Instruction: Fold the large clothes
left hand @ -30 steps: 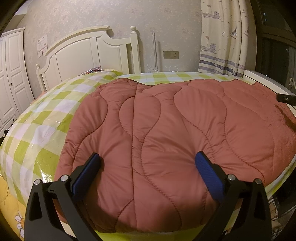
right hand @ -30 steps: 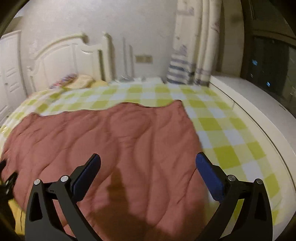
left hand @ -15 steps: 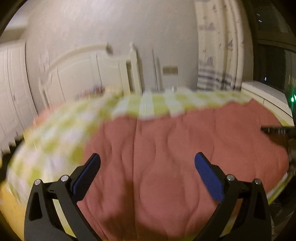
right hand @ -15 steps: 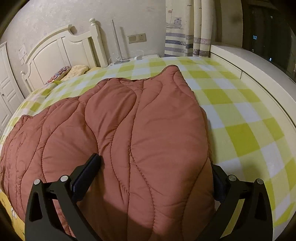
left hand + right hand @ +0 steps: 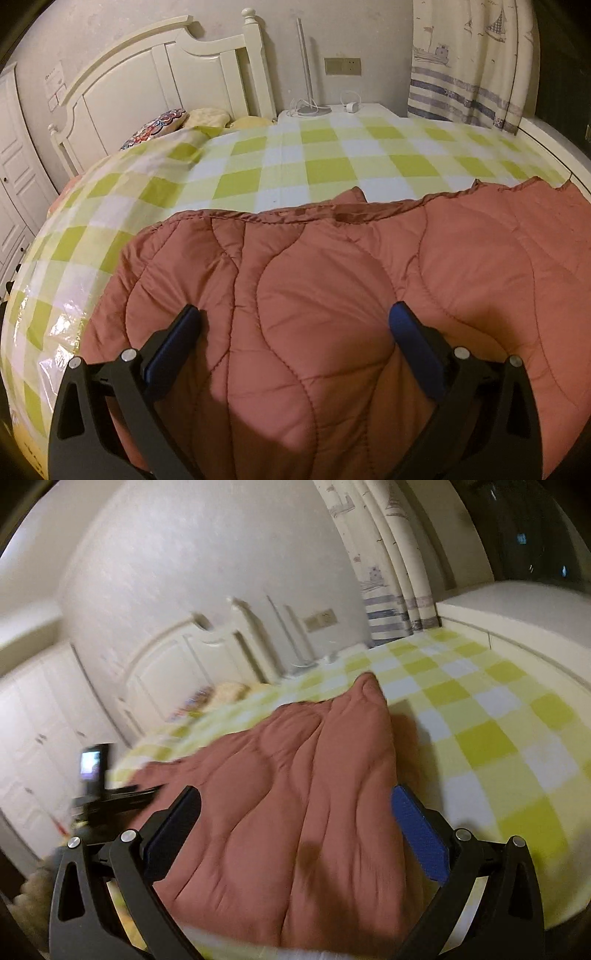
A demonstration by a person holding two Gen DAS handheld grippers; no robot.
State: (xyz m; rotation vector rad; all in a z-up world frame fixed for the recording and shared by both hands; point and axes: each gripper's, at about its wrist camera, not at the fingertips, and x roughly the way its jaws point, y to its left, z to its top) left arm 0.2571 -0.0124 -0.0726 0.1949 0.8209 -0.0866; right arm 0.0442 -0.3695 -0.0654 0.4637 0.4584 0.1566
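A large rust-red quilted blanket lies spread over the near part of a bed with a green-and-white checked cover. My left gripper hovers open just above the blanket's near left part, nothing between its blue pads. The right wrist view is blurred and tilted; there the blanket runs to a far corner. My right gripper is open above the blanket's near right edge, empty. The other gripper shows dark at the left of that view.
A white headboard and pillows stand at the far end. A bedside stand with a lamp pole and a curtain are behind. White wardrobe doors line the left. A white ledge runs along the bed's right side.
Both grippers have swung and shifted; the left view now looks from farther back, showing more checked cover beyond the blanket. The right view has tilted and blurred. Both stay open.
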